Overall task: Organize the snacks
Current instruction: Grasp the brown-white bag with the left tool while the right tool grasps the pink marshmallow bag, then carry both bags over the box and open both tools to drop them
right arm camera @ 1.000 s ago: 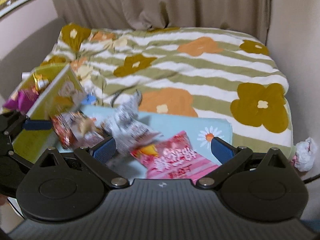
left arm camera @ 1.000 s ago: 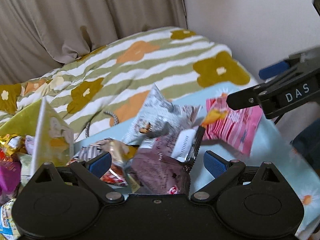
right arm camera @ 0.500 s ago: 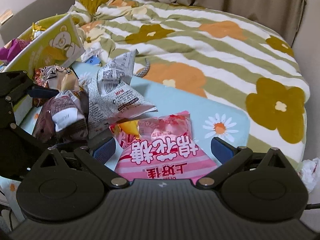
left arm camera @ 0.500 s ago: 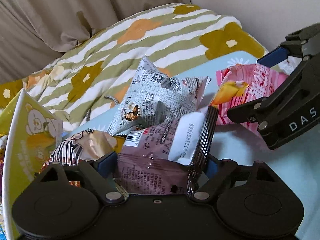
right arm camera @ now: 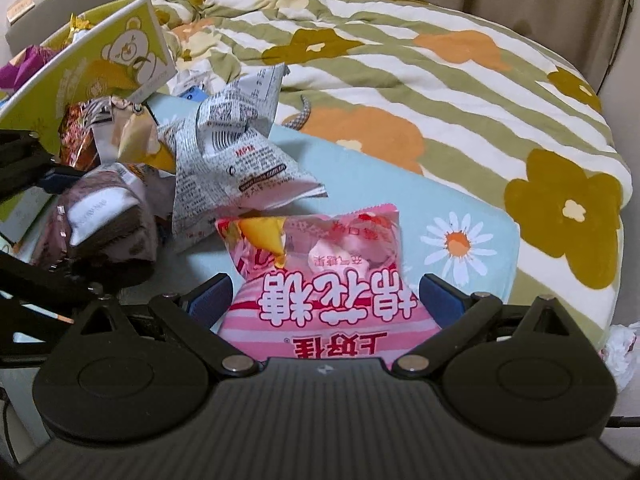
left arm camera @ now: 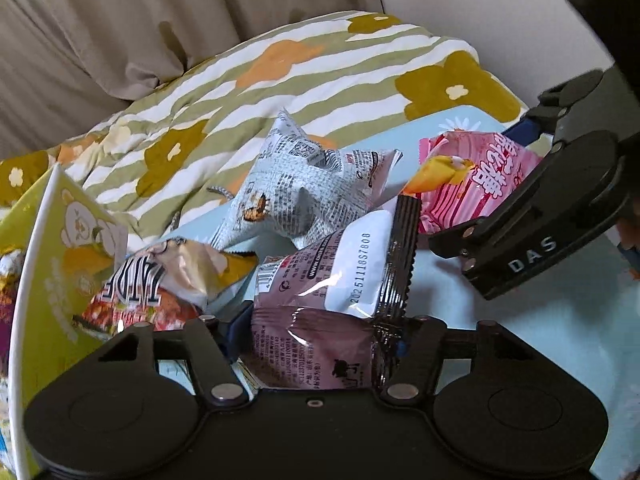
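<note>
A purple-brown snack packet [left arm camera: 340, 272] lies on the light blue daisy mat [left arm camera: 444, 292], and my left gripper [left arm camera: 320, 338] is closing around it, pads against its sides. From the right wrist view the same packet [right arm camera: 108, 220] shows at the left. A pink striped packet [right arm camera: 320, 312] lies between the fingers of my right gripper [right arm camera: 324, 300], whose jaws stand wide with the pads just off it. From the left wrist view the pink packet [left arm camera: 480, 176] sits at the right, partly behind the right gripper [left arm camera: 540, 232].
A newspaper-print packet [left arm camera: 304, 184] and a zebra-striped packet [left arm camera: 160, 280] lie beside the held one. A green box with a bear picture [right arm camera: 100, 68] holds more snacks at the left. A striped flower blanket [right arm camera: 400, 60] covers the bed behind the mat [right arm camera: 460, 208].
Both grippers have come down onto the packets. The left jaws have narrowed from wide open to tight around the purple-brown packet. The right jaws kept their width, now straddling the pink packet.
</note>
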Tool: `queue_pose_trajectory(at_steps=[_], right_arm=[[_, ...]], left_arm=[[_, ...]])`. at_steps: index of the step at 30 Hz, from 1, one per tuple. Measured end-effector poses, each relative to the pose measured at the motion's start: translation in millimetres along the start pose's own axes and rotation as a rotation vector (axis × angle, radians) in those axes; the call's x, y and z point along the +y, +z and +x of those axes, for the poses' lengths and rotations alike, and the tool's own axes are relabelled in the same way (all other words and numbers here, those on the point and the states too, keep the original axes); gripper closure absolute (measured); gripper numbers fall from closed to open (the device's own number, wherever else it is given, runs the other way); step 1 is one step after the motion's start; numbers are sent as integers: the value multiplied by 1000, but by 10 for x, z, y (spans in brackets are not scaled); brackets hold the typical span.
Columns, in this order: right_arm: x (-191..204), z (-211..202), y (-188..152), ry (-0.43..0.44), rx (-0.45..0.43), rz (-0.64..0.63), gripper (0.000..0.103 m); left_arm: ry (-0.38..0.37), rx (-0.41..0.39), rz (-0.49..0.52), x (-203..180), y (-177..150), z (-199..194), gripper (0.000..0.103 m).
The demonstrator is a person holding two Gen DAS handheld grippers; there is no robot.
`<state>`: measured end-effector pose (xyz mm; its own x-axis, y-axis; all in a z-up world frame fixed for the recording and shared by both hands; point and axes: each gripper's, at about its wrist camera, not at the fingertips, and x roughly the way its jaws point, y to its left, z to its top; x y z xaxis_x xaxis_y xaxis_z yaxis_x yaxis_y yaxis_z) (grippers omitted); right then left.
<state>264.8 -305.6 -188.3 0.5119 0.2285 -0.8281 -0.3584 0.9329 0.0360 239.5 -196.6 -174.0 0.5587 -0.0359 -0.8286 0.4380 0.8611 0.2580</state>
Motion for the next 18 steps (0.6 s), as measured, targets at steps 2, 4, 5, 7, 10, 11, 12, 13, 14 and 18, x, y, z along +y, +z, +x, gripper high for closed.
queue_pose_trajectory(at_steps=[2, 4, 5, 7, 10, 11, 12, 13, 14, 18], right_arm=[[7, 16, -21, -5, 6, -7, 0], [16, 26, -43, -10, 10, -8, 0], [15, 29, -57, -11, 13, -9, 0], [20, 27, -78, -15, 21, -10, 0], [36, -6, -118, -19, 30, -4, 6], [45, -23, -129, -21, 30, -2, 7], [59, -45, -146, -21, 32, -1, 8], [77, -57, -153, -25, 31, -1, 9], [94, -90, -168, -30, 25, 0, 9], [145, -242, -178, -32, -1, 11, 11]], left_arm=[[1, -2, -16, 11, -16, -51, 38], [3, -6, -29, 30, -43, -92, 39], [2, -8, -34, 35, -55, -106, 39], [-1, -3, -37, 40, -87, -112, 40], [5, 4, -35, 34, -141, -90, 42], [11, 1, -34, 34, -161, -87, 42], [14, -1, -36, 39, -175, -93, 43], [13, -4, -40, 50, -182, -106, 43], [10, -7, -47, 73, -190, -124, 44], [2, -32, -84, 153, -214, -240, 47]])
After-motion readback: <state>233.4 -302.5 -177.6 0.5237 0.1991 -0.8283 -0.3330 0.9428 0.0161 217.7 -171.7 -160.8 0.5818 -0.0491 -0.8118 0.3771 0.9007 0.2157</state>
